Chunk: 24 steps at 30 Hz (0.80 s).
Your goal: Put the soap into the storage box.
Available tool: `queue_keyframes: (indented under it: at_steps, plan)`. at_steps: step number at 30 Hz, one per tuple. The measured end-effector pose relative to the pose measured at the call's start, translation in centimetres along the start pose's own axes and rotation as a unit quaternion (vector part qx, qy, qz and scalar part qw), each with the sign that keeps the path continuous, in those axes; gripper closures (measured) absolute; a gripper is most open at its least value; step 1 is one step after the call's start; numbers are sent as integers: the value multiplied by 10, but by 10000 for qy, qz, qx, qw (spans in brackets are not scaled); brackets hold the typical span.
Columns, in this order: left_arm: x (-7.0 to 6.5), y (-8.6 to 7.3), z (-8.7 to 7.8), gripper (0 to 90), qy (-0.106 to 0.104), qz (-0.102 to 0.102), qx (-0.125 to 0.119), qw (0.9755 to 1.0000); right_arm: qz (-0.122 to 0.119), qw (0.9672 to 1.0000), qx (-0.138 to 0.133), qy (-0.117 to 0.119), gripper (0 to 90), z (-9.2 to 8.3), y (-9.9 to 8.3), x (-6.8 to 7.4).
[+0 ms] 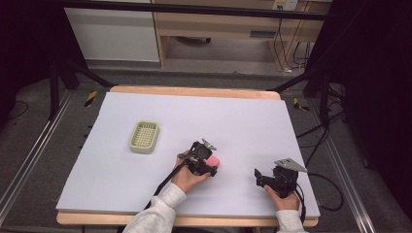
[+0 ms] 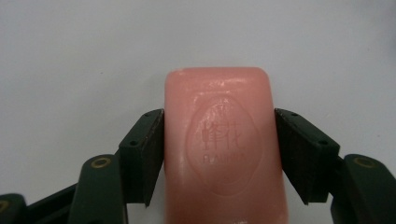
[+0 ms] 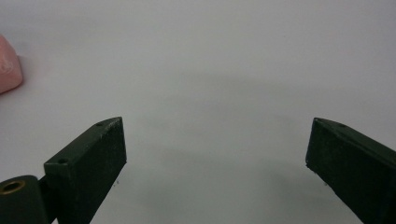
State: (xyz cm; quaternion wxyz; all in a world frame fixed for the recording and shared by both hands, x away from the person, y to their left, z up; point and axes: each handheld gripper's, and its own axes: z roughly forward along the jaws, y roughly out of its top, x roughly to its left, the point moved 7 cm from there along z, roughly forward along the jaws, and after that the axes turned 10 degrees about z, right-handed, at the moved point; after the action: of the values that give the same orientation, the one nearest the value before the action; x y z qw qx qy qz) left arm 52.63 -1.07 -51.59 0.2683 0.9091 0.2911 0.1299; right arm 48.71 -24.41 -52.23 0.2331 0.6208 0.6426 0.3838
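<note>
Grasp step: left tool (image 1: pixel 210 165) clamped across pink soap bar (image 2: pixel 223 149) on worktop (image 1: pixel 243 121), right tool (image 3: pixel 217 154) spread idle; next, likely lift toward soap dish (image 1: pixel 144 137) at ten o'clock.

We see a waxy, glossy pink soap bar (image 2: pixel 223 149), a matt white table cover (image 1: pixel 252 126), and a ridged plastic soap dish (image 1: pixel 144 137).

The pink soap bar (image 2: pixel 224 149) runs off the bottom edge of the left gripper view; its embossed lettering is too blurred to read. In the right gripper view, only its corner (image 3: pixel 8 63) shows at the left edge.
</note>
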Motion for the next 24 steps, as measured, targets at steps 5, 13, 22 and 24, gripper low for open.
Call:
queue_keyframes:
  at_steps: [5,13,22,24]
  plan:
    - [0,-1,1,354,-19,45,30,10000,1,10000,7,6,54,0,0,0]
    - [1,-2,3,368,-8,96,67,9999,4,10000,22,0,54,0,0,0]
    - [0,-2,1,371,12,88,85,9999,14,10000,26,4,54,1,0,0]
    - [0,-3,1,371,-37,58,90,9999,20,10000,32,2,54,1,0,0]
